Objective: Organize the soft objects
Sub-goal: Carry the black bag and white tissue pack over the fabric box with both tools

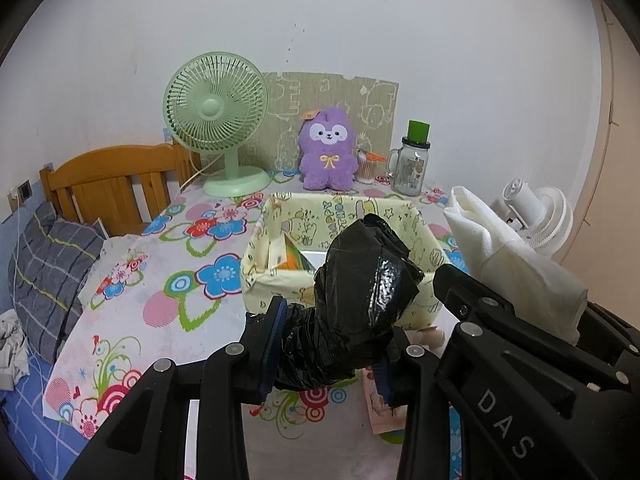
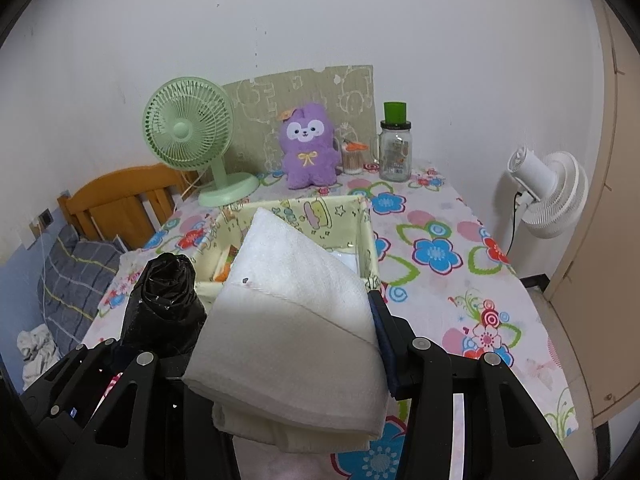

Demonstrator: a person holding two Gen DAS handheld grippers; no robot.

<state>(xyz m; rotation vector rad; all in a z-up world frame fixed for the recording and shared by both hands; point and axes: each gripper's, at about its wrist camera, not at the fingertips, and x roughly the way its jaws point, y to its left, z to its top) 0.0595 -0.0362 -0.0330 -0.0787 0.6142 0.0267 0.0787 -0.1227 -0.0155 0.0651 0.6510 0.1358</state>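
Risk: snagging the fabric bin (image 1: 420, 312) rim on the way in. Left gripper (image 1: 332, 354) clamped on black bag roll (image 1: 360, 292), right gripper (image 2: 288, 344) clamped on folded white towel (image 2: 292, 320), both held just short of bin. Towel overhangs, could unfold or slip

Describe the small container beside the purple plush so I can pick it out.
Start at the cardboard sheet against the back wall. Between the purple plush and the glass jar stands a small clear tub of cotton swabs, the only one with an orange top.
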